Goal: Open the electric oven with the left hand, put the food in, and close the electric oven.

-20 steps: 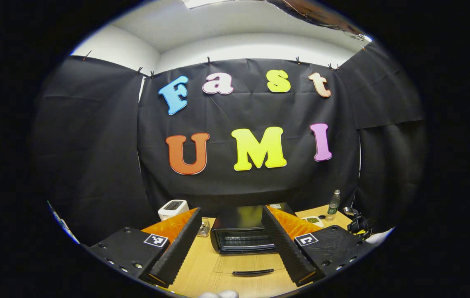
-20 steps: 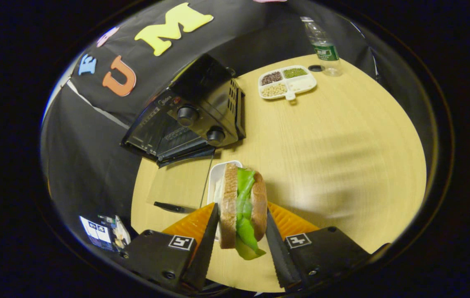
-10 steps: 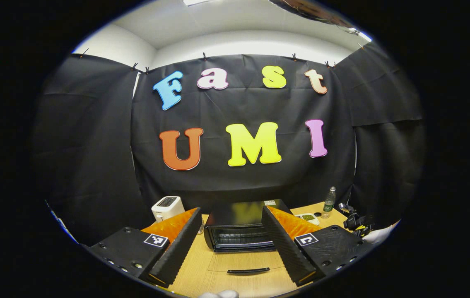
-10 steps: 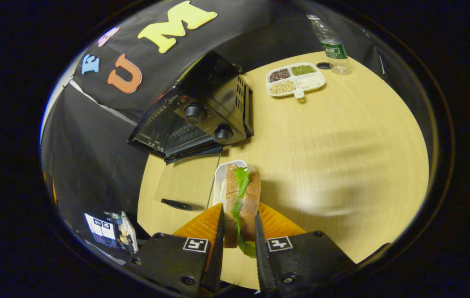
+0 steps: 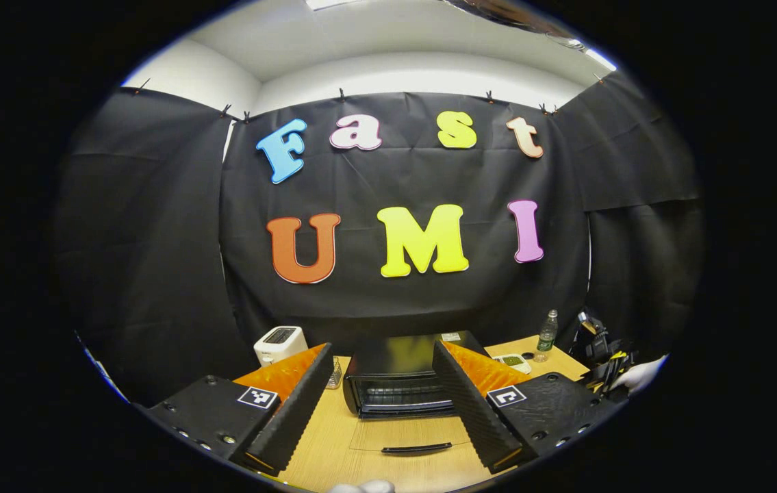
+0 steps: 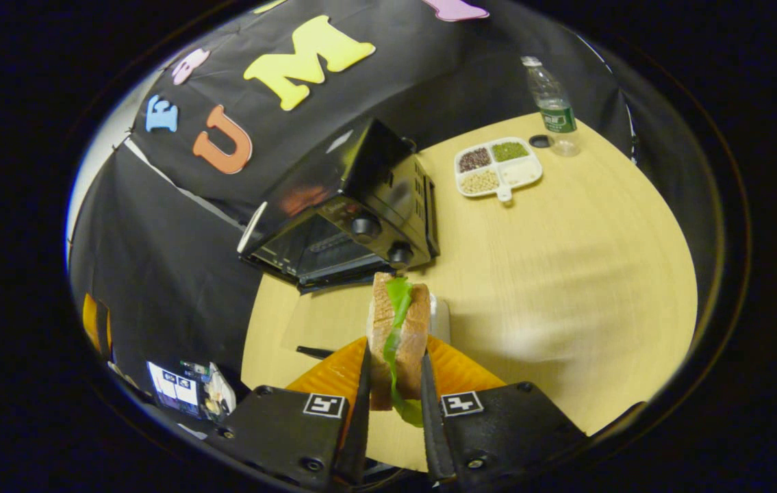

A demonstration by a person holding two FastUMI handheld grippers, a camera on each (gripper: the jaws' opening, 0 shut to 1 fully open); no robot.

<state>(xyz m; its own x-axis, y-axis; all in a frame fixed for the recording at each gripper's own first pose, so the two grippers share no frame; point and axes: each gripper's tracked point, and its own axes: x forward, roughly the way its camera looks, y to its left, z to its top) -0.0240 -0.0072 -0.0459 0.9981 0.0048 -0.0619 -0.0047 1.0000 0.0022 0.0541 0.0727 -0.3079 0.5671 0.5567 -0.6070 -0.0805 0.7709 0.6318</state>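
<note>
- Light wooden counter (image 6: pixel 566 274): one black electric oven (image 6: pixel 361 205), glass door (image 5: pixel 407 433) dropped flat.
- One brown-bread lettuce sandwich (image 6: pixel 396 335), clamped upright in right gripper (image 6: pixel 393 404), near oven's front.
- Left gripper (image 5: pixel 381 390) spread apart, empty, facing oven (image 5: pixel 398 376).
- One plastic bottle (image 6: pixel 549 103), one white divided tray (image 6: pixel 498 168).

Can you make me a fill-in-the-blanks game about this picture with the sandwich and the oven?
1. The right gripper is holding a ____.
2. The oven door is ____.
3. The left gripper holds ____.
4. The bottle stands beside a tray of ____.

Missing words: sandwich; open; nothing; beans
</note>
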